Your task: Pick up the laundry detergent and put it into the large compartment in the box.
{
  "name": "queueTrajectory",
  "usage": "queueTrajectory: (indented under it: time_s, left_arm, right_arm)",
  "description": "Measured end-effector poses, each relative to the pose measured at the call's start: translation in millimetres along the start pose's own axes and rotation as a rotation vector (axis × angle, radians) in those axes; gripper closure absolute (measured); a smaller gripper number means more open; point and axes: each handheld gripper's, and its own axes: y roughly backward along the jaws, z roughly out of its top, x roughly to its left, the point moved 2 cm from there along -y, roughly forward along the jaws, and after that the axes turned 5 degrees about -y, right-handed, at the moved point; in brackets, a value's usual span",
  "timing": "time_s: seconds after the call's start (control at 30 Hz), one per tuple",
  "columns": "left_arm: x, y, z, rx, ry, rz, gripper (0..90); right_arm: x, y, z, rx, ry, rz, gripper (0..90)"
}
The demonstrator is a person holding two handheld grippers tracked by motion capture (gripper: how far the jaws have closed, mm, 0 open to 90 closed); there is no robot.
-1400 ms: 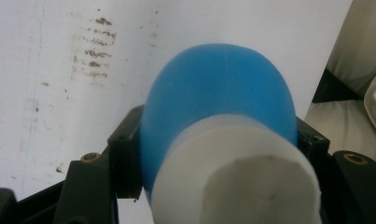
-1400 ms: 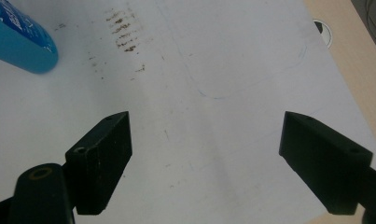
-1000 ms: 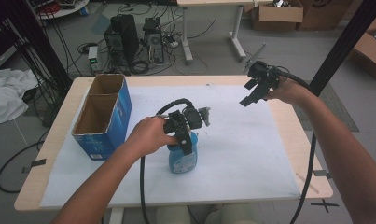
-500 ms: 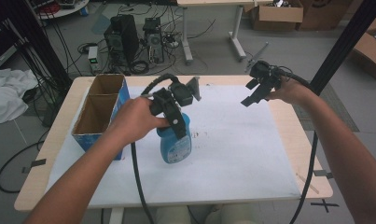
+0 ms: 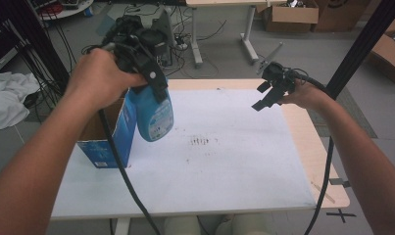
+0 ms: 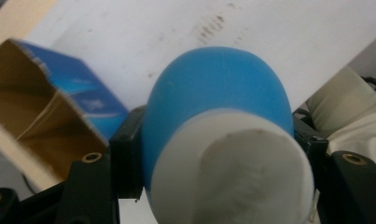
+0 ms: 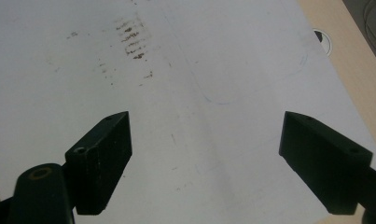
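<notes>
Blue plastic bottle held in the air beside the open cardboard box.

In the high view, the left gripper (image 5: 153, 81) was clenched on the blue plastic bottle with a pale label (image 5: 153, 113), holding it clear of the white-covered wooden table (image 5: 224, 166), over the table's left part and just beside the blue open-topped cardboard box (image 5: 109, 139) that stood at the left edge; the right gripper (image 5: 264, 95) hung with jaws spread above the table's far right part. In the left gripper view, the two black jaws pressed the bottle (image 6: 218, 116) on both sides, its white end toward the camera, the box (image 6: 50, 126) below to the left. In the right gripper view, the right gripper (image 7: 204, 158) stood released, jaws wide apart over the stained white sheet (image 7: 185, 70).
</notes>
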Motion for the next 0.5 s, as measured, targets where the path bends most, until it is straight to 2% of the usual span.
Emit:
queueTrajectory:
  time_s: [0.03,0.07,0.13,0.23,0.27,0.3,0.37,0.4,0.5]
  left_arm:
    - [3.9,5.8,-0.9,0.005,0.015,0.013,37.9]
    - [12.1,17.4,-3.1,0.005,0.052,0.036,37.9]
    - [19.9,29.1,-5.8,-0.003,0.098,0.058,37.9]
    - [33.3,45.6,-11.5,-0.014,0.165,0.077,37.9]
    - [33.3,45.6,-11.5,-0.014,0.165,0.077,37.9]
    - [41.9,55.1,-16.1,-0.019,0.206,0.086,37.9]
    - [46.8,59.4,-18.7,-0.014,0.218,0.088,37.9]
    - [51.5,63.2,-21.7,-0.019,0.252,0.091,37.9]
    - [61.0,68.1,-27.6,-0.020,0.307,0.108,38.0]
  right_arm:
    - [0.0,0.0,0.0,0.000,0.000,0.000,17.0]
    - [0.2,0.1,0.6,-0.004,0.001,0.003,17.0]
    - [0.4,0.3,1.1,-0.005,0.002,0.004,17.0]
    - [0.3,0.0,1.4,-0.005,0.001,0.003,16.9]
    - [0.3,0.0,1.4,-0.005,0.001,0.003,16.9]
    - [0.1,-0.5,1.4,-0.005,0.000,0.001,16.7]
    - [0.0,-0.7,1.4,-0.006,0.000,0.002,16.7]
    - [-0.1,-1.0,1.4,-0.006,0.000,0.003,16.7]
    - [0.2,-1.6,1.9,-0.005,-0.002,0.004,16.8]
